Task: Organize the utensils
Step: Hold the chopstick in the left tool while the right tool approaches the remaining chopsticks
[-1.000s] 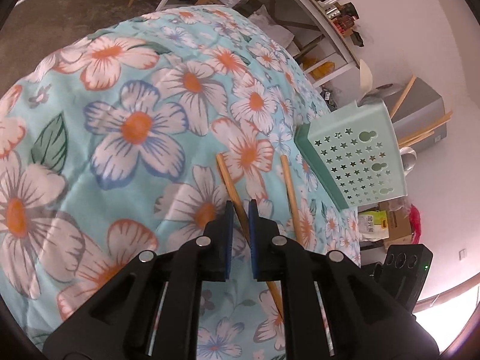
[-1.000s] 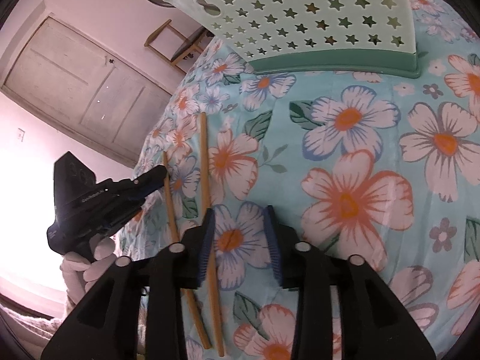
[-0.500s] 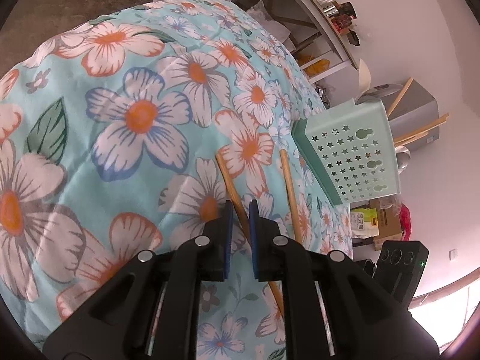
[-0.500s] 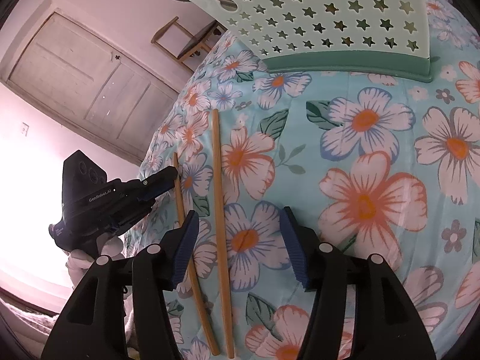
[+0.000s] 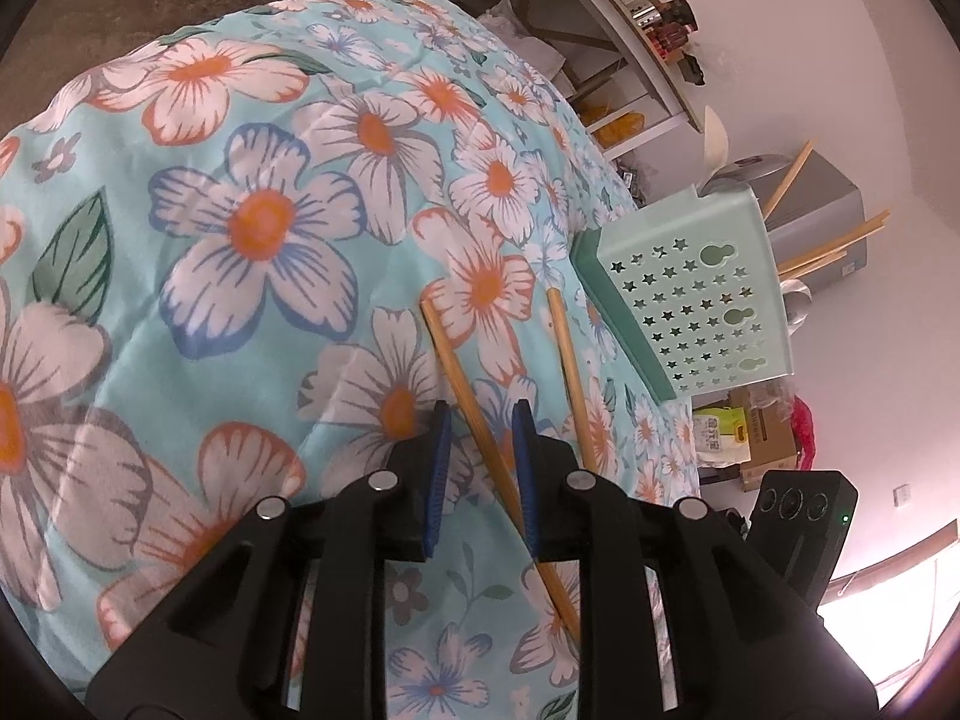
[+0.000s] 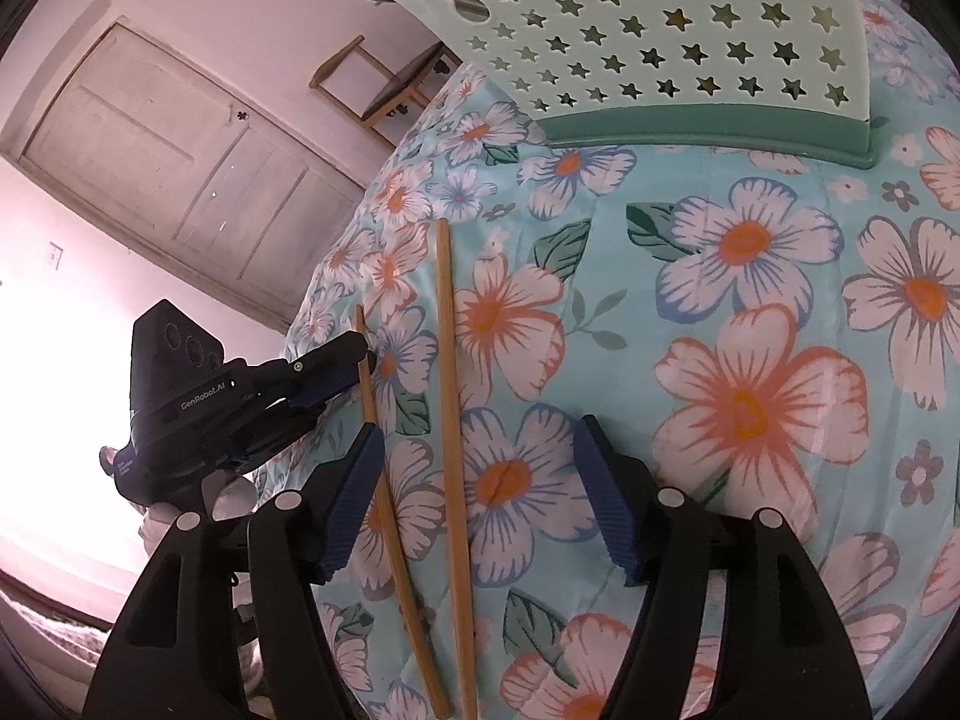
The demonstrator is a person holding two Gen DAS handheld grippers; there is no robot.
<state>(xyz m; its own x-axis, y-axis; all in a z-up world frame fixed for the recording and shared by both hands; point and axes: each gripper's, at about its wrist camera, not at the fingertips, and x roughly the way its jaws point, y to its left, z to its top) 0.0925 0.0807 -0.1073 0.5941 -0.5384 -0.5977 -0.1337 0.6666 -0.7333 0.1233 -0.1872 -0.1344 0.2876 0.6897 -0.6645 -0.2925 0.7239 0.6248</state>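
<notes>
Right gripper (image 6: 480,498) spread wide at bottom centre, both chopsticks (image 6: 447,420) lying between its fingers (image 6: 354,498) on the floral surface (image 6: 750,312); mint basket (image 6: 660,42) at top, left gripper (image 6: 354,360) at centre left

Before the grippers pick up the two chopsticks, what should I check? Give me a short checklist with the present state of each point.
1. Left gripper open: ok, a gap shows between its fingers.
2. Left chopstick lies between those fingers: ok.
3. Right gripper open: ok, open wide.
4. Right chopstick lies between its fingers: ok, but the left chopstick also runs through that gap.
5. Chopsticks apart on the cloth: ok, not crossing.
6. Room in the green holder: cannot tell, though sticks already stand in it.
</notes>
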